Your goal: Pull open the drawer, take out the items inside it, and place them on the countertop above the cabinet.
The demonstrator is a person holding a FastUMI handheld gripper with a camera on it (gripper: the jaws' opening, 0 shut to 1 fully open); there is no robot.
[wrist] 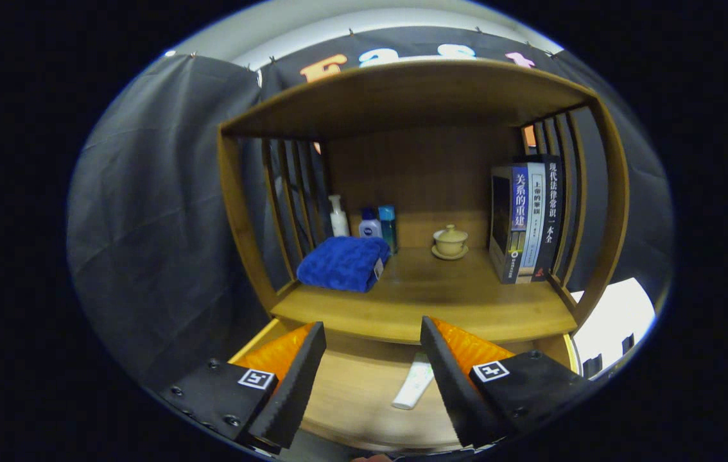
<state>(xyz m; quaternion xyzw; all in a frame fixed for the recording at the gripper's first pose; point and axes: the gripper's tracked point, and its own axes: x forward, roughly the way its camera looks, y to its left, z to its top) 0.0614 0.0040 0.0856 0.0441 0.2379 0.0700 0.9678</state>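
The drawer is open, so the empty, wide-open claw must dip down and grab the white remote lying between its fingers.

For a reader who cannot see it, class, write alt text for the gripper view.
The open gripper hangs over a pulled-open wooden drawer, where a white remote-like stick lies between its fingers. Beyond, the wooden countertop shelf holds a folded blue towel, small bottles, a lidded beige teacup and upright books.

The hand-held gripper hangs spread, empty, over the open drawer, a white remote lying between its fingers.
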